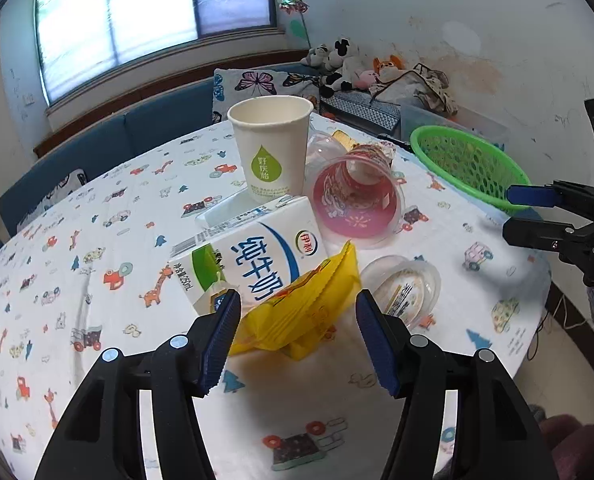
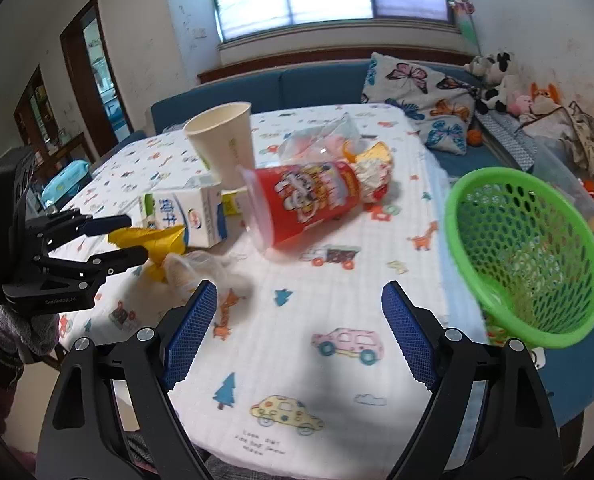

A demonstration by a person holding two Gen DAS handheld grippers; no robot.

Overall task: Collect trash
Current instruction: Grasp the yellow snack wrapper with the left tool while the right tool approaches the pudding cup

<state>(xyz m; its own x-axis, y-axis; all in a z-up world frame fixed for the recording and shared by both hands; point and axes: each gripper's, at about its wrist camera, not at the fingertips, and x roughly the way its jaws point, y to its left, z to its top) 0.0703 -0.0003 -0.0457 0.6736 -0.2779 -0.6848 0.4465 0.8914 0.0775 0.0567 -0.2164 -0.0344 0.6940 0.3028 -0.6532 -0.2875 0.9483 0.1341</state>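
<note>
Crumpled yellow plastic wrapper lies between spread left gripper jaws, untouched, long axis diagonal; right gripper spread, empty, farther off.

Both wrist cams are looking down along their fingers, close over the table, sharing the trash pile and green basket.

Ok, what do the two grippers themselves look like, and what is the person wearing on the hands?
Both are alike: the left gripper and right gripper have black plastic bodies with silver pivot screws, and two fingers faced with ribbed blue pads. The side view of the left one shows small pale lettering on its base. A grey knit sleeve shows below it.
</note>
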